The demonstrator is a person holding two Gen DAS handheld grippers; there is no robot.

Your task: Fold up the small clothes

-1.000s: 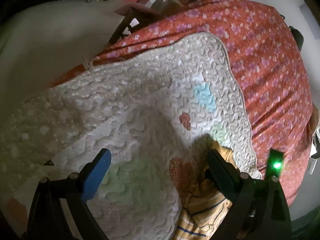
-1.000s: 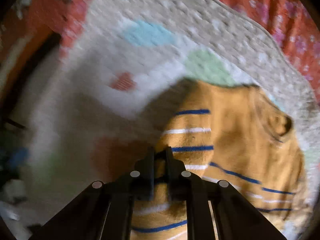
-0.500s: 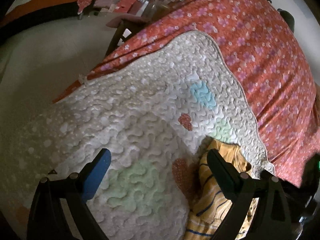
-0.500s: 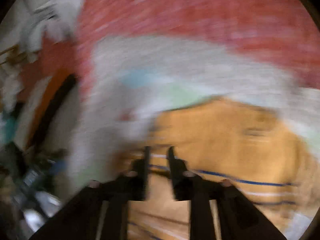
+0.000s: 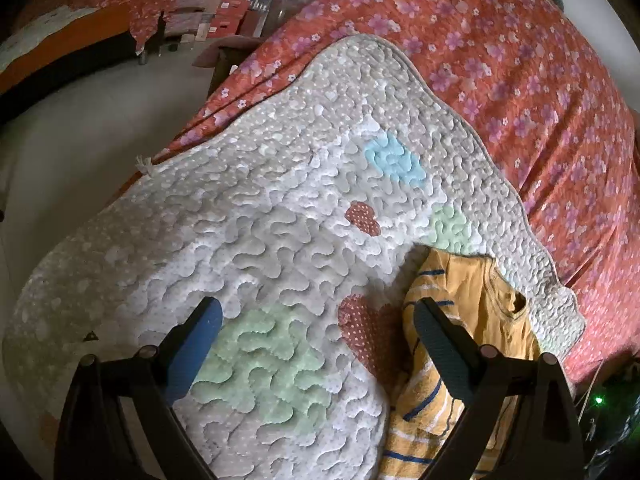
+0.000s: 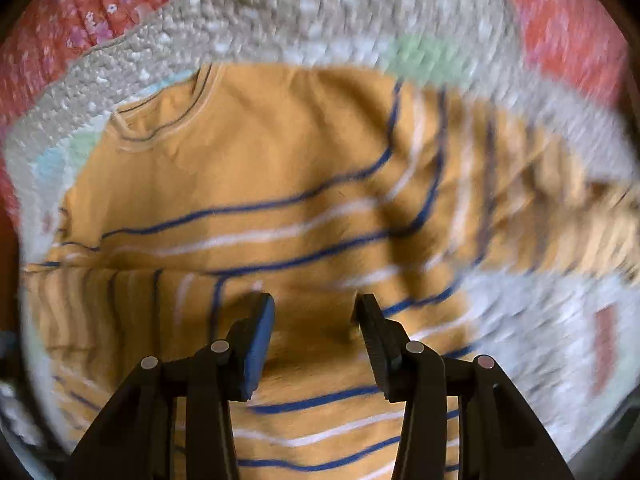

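Note:
A small mustard-yellow shirt [image 6: 280,168] with blue and white stripes lies spread on a quilted pad [image 6: 320,8], its neckline at the upper left in the right wrist view. My right gripper [image 6: 316,300] hovers over the shirt's lower body. Its jaws are apart and closing, and no cloth is pinched between the pads. In the left wrist view the shirt [image 5: 468,292] lies at the lower right of the pad [image 5: 280,220]. My left gripper [image 5: 316,308] is wide open above the pad, its right finger beside the shirt's edge.
The pad lies on a bed with a red flowered cover [image 5: 520,60], also seen as the red cover [image 6: 60,40] past the pad's rim. Bare floor [image 5: 100,128] lies left of the bed, with boxes and furniture [image 5: 224,12] at the far wall.
My right gripper let go of the striped cloth, parted its jaws and swept across the shirt while rolling. My left gripper drifted a little, and more of the shirt shows beside its right finger.

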